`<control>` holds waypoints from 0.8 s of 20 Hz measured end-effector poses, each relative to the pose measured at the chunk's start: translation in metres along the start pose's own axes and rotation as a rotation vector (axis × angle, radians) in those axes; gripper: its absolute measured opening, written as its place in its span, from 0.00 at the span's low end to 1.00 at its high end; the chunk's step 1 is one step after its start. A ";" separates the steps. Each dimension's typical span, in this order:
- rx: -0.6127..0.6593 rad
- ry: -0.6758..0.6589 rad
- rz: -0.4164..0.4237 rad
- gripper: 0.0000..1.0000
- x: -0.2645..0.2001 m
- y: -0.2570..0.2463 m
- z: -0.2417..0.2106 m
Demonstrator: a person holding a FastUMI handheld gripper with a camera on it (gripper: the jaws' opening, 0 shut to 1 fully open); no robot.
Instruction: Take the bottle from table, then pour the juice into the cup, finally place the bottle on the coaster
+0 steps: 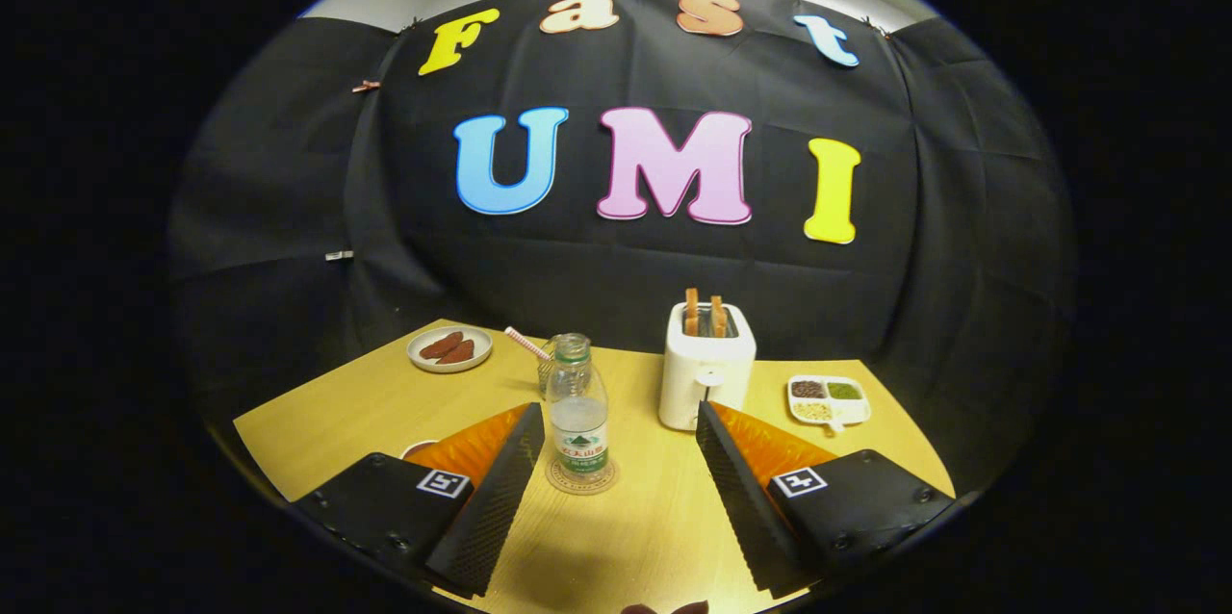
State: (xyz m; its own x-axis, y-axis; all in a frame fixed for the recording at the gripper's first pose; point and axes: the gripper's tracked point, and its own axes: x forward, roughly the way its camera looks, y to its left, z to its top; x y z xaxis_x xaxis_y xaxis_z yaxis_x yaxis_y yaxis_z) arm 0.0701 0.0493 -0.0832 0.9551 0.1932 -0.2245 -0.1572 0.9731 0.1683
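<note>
Far left on my table I see a plate of brown pieces. Next comes the cup with a striped straw, touching behind the upright bottle. My gripper is spread wide, touching nothing, with the bottle just ahead between the fingers, nearer the left one. Then the toaster, then a divided dish.
</note>
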 end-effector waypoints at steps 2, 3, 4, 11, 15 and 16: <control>-0.014 -0.014 -0.049 0.98 -0.019 -0.015 0.015; -0.021 -0.022 -0.069 0.98 -0.028 -0.021 0.024; -0.024 -0.022 -0.083 0.98 -0.031 -0.026 0.031; -0.056 -0.020 -0.097 0.98 -0.076 -0.025 0.045; -0.084 -0.022 -0.051 0.98 -0.081 -0.019 0.042; -0.084 -0.028 -0.035 0.98 -0.080 -0.019 0.043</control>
State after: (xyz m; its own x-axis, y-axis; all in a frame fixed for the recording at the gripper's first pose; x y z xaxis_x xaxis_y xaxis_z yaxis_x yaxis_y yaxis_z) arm 0.0076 0.0100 -0.0273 0.9670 0.1561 -0.2015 -0.1427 0.9866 0.0792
